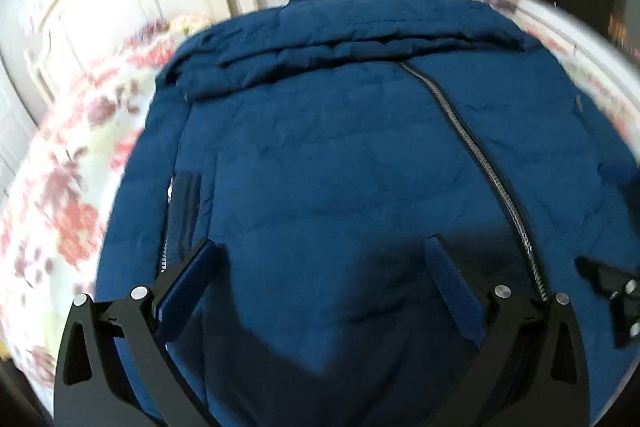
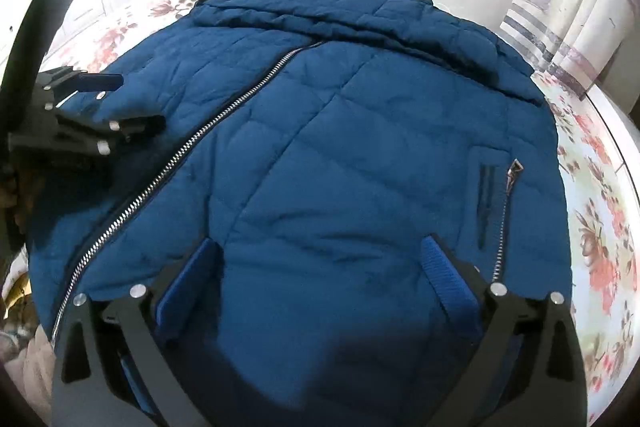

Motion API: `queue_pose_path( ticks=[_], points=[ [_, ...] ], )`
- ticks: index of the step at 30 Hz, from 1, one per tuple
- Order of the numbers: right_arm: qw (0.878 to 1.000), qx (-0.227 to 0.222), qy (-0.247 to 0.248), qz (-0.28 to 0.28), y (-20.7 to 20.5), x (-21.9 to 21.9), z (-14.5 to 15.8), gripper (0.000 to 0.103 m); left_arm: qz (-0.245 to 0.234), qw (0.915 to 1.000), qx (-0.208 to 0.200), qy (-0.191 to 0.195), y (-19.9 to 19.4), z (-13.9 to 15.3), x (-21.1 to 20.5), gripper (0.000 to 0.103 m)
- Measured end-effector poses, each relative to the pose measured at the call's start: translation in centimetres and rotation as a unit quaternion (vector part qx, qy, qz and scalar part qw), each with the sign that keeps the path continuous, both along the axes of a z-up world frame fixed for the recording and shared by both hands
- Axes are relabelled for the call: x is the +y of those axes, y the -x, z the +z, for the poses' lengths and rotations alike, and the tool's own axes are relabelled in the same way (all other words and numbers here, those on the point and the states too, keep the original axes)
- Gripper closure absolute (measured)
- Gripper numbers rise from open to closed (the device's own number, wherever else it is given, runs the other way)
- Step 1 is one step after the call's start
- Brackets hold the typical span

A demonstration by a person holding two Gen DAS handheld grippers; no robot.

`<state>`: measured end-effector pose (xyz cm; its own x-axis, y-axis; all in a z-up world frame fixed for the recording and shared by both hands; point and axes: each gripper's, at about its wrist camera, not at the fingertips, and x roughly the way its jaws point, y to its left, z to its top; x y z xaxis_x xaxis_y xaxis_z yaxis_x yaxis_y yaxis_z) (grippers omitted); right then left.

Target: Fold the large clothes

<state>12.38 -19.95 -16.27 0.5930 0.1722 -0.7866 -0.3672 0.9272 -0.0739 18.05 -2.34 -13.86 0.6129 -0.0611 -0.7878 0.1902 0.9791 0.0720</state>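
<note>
A large blue quilted jacket (image 1: 340, 155) lies flat on the bed, front up, with its silver zipper (image 1: 480, 155) closed and its collar end folded at the far side. My left gripper (image 1: 320, 251) hovers open over the jacket's near left half, nothing between its blue pads. In the right wrist view the same jacket (image 2: 340, 131) fills the frame, the main zipper (image 2: 192, 143) running diagonally and a pocket zipper (image 2: 506, 199) at right. My right gripper (image 2: 320, 247) is open above the near right half. The left gripper (image 2: 80, 107) shows at the left edge.
A floral bedsheet (image 1: 68, 211) surrounds the jacket, also at the right as the bedsheet (image 2: 600, 227). A white headboard (image 1: 100, 7) and wall stand behind. A striped curtain (image 2: 560, 27) hangs at the back right. The right gripper's tip (image 1: 612, 291) is at the right edge.
</note>
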Motion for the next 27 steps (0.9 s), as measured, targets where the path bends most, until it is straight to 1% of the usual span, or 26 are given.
queue_pose_path(
  ticks=[2,3,4,5,7,9,10,11,12,13,14,15,16,17,19,21,24,25,26,27],
  points=[
    [1.000,0.000,0.015,-0.004,0.4,0.3,0.3,0.003,0.004,0.9999,0.008,0.012,-0.1,0.1,0.7,0.004],
    [1.000,0.000,0.022,-0.008,0.7,0.2,0.5,0.003,0.008,0.9999,0.004,0.005,-0.1,0.2,0.5,0.004],
    [1.000,-0.001,0.028,-0.014,1.0,0.1,0.8,0.003,0.022,0.9996,-0.009,-0.015,0.6,0.6,0.6,0.004],
    [0.999,-0.006,0.032,-0.022,1.6,-0.2,1.2,0.003,0.030,0.9990,-0.022,-0.026,1.6,1.1,0.7,0.005],
    [0.999,-0.020,0.024,-0.022,2.5,-0.8,2.0,0.003,0.022,0.9991,-0.032,-0.017,3.3,2.0,1.2,0.005],
    [0.999,-0.032,0.003,0.005,4.4,-0.5,2.7,0.003,0.003,0.9991,-0.042,-0.006,4.7,2.7,1.4,0.005],
    [0.999,-0.035,0.002,0.017,4.9,-0.1,2.7,0.003,-0.007,0.9991,-0.041,-0.002,5.1,2.7,1.3,0.005],
    [0.999,-0.034,0.006,0.032,5.5,0.6,2.1,0.003,-0.021,0.9993,-0.031,0.000,5.8,2.1,0.8,0.005],
    [0.999,-0.026,0.016,0.044,5.7,1.4,1.2,0.003,-0.030,0.9993,-0.024,-0.006,5.9,1.4,0.2,0.005],
    [0.999,-0.017,0.025,0.046,5.6,1.8,0.2,0.003,-0.036,0.9991,-0.014,-0.018,6.0,0.4,-0.4,0.004],
    [0.999,-0.019,0.009,0.040,5.3,1.7,-0.2,0.003,-0.032,0.9990,-0.013,-0.028,6.0,-0.7,-0.6,0.004],
    [0.999,-0.012,-0.009,0.037,5.0,1.2,-0.3,0.003,-0.026,0.9993,-0.021,-0.013,5.8,-0.8,-0.5,0.004],
    [0.999,-0.006,-0.017,0.037,4.9,0.9,-0.3,0.003,-0.026,0.9996,-0.014,0.000,5.6,-0.9,-0.1,0.004],
    [0.999,-0.006,-0.012,0.039,4.9,0.8,-0.3,0.003,-0.028,0.9995,-0.009,0.003,5.5,-0.8,0.1,0.004],
    [0.999,-0.009,0.005,0.035,5.4,0.8,0.2,0.003,-0.028,0.9996,-0.006,-0.002,5.6,-0.4,0.5,0.004],
    [0.999,-0.024,0.018,0.028,6.6,0.6,0.9,0.003,-0.019,0.9997,-0.015,0.000,6.5,0.2,1.2,0.004],
    [0.999,-0.035,0.006,0.019,8.4,-1.1,1.2,0.003,-0.012,0.9991,-0.040,0.003,8.6,0.8,2.4,0.004],
    [0.999,-0.030,0.000,0.016,8.7,-1.7,0.8,0.003,-0.006,0.9992,-0.040,-0.002,9.0,0.4,3.0,0.004],
    [1.000,-0.022,-0.002,0.013,8.8,-2.2,0.2,0.003,0.001,0.9995,-0.031,-0.003,8.9,-0.4,3.7,0.004],
    [1.000,-0.023,-0.011,0.008,9.0,-2.8,-0.4,0.002,0.001,0.9996,-0.026,0.012,8.9,-1.0,4.4,0.004]
  ],
)
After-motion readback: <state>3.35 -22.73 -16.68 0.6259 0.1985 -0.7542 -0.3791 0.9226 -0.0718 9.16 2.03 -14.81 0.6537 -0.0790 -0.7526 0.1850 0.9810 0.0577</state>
